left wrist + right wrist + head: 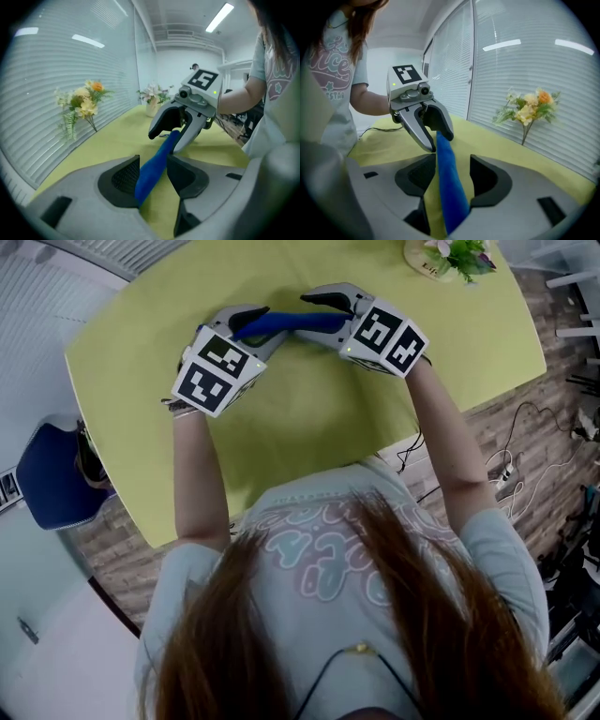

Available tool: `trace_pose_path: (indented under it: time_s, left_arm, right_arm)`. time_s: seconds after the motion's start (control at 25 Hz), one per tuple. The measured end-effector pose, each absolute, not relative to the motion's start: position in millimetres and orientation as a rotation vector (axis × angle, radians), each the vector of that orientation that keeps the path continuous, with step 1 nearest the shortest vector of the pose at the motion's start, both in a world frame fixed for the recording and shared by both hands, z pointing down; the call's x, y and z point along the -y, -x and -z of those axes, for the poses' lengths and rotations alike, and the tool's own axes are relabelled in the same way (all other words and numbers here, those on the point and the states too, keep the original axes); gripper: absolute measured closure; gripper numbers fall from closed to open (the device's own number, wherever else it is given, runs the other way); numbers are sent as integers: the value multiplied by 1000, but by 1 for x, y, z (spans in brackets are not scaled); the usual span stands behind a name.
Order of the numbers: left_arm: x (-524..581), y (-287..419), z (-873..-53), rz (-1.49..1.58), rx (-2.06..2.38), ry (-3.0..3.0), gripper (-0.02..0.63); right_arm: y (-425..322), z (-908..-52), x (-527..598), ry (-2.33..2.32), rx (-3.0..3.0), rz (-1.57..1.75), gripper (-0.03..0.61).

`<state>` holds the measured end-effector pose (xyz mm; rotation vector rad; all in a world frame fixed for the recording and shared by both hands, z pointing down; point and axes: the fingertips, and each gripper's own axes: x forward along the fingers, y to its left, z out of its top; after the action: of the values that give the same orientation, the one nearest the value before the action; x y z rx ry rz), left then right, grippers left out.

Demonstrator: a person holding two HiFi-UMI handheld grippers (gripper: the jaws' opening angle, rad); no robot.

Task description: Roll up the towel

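The towel [291, 324] is soft matt cloth, the table [309, 418] smooth and matt.

Pale short-sleeved T-shirt [323, 554] with pastel lettering and a small star across the chest, and long reddish-brown hair [441, 634] over it. The left gripper [255, 326] and right gripper [323, 315] are grey moulded shells with black jaw pads. Each carries a marker cube [214, 371] of black-and-white squares and a small green light.
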<state>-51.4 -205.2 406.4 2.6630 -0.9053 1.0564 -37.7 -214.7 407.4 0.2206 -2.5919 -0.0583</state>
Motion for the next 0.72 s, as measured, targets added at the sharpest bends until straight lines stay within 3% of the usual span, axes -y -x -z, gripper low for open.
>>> trace_pose_path:
  time_s: [0.36,0.72]
  left_arm:
    - [158,63,-318,-451,1118,-2834,463]
    - [118,79,-273,-171,1319,-2854,465]
  right_arm:
    - [28,-309,178,-571,2897,108,354]
    - [33,-261,127,-770,2986,276,355]
